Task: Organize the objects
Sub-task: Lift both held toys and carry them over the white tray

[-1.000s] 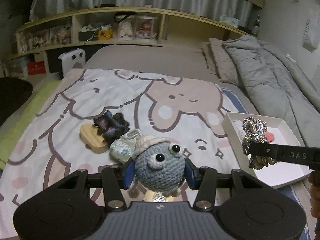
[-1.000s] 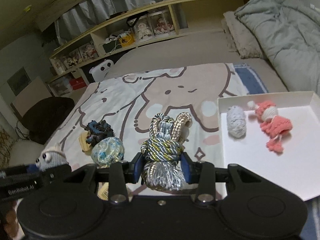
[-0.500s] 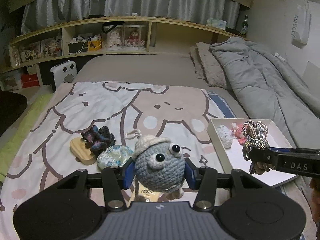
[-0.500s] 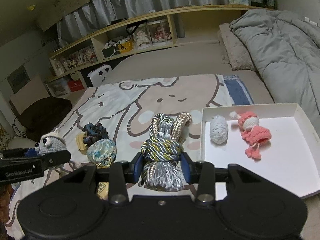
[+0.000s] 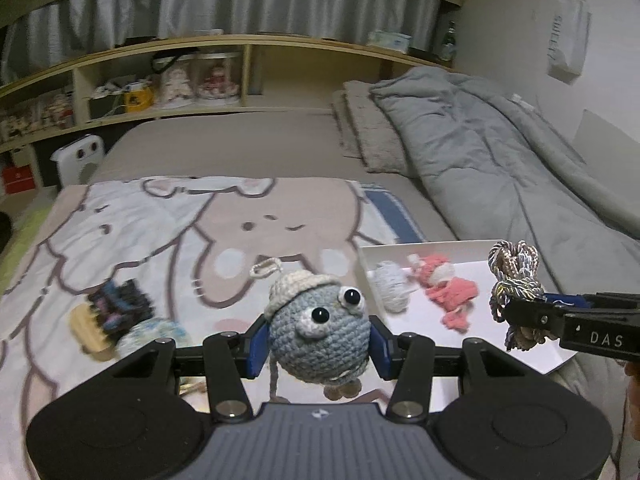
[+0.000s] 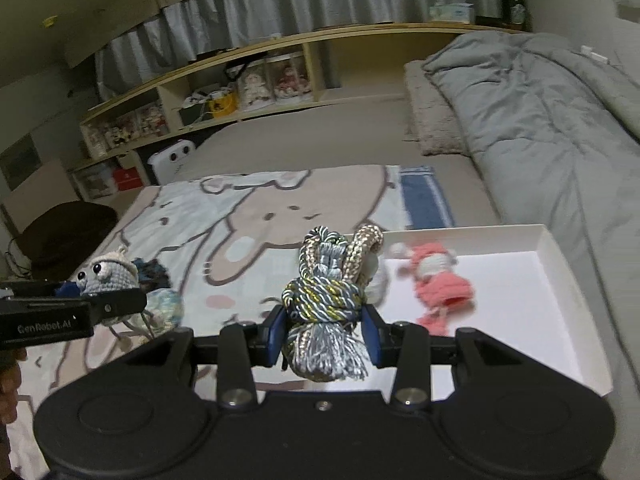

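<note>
The left gripper (image 5: 318, 344) clamps a grey-blue crocheted doll (image 5: 320, 334) with bead eyes, held above the cartoon blanket (image 5: 160, 232). The right gripper (image 6: 324, 334) pinches a knotted cord bundle (image 6: 326, 304) by the near left corner of the white tray (image 6: 556, 248), in which a pink crocheted doll (image 6: 438, 284) and a pale yarn ball (image 5: 390, 290) lie. A dark scrunchie (image 5: 120, 308) rests on a wooden piece (image 5: 86, 330) on the blanket.

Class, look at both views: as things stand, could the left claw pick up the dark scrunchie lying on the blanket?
Probably not yet. The left claw is already shut on the grey crocheted toy, so it has no free grip. The path to the scrunchie itself looks open.
</note>
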The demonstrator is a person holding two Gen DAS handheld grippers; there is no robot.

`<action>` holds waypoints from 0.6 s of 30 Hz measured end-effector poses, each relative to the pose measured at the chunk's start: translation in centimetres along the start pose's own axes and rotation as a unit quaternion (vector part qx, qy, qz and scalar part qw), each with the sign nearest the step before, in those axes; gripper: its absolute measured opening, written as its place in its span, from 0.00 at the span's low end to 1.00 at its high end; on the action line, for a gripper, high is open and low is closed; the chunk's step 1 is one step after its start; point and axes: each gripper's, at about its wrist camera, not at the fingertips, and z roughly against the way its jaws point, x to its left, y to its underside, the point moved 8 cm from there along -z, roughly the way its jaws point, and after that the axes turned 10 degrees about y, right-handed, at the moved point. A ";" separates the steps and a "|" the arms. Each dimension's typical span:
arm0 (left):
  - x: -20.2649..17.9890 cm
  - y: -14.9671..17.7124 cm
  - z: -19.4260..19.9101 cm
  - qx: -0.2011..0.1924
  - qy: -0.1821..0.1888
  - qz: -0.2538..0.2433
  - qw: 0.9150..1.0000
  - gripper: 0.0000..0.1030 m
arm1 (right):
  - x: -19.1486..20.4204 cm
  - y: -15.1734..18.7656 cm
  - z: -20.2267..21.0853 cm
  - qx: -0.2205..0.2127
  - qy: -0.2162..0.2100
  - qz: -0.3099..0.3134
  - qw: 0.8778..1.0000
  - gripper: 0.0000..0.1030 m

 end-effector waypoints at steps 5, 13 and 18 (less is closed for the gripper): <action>-2.8 -0.8 -2.4 0.005 0.020 -0.015 1.000 0.50 | -3.2 -0.1 -0.7 0.006 0.014 -0.012 1.000 0.40; -6.5 -1.7 -5.9 0.013 0.047 -0.027 0.998 0.50 | -7.1 0.0 -2.3 0.016 0.032 -0.021 0.999 0.40; -8.3 -2.0 -7.8 0.018 0.063 -0.035 0.997 0.49 | -9.4 0.0 -3.1 0.018 0.044 -0.027 0.999 0.40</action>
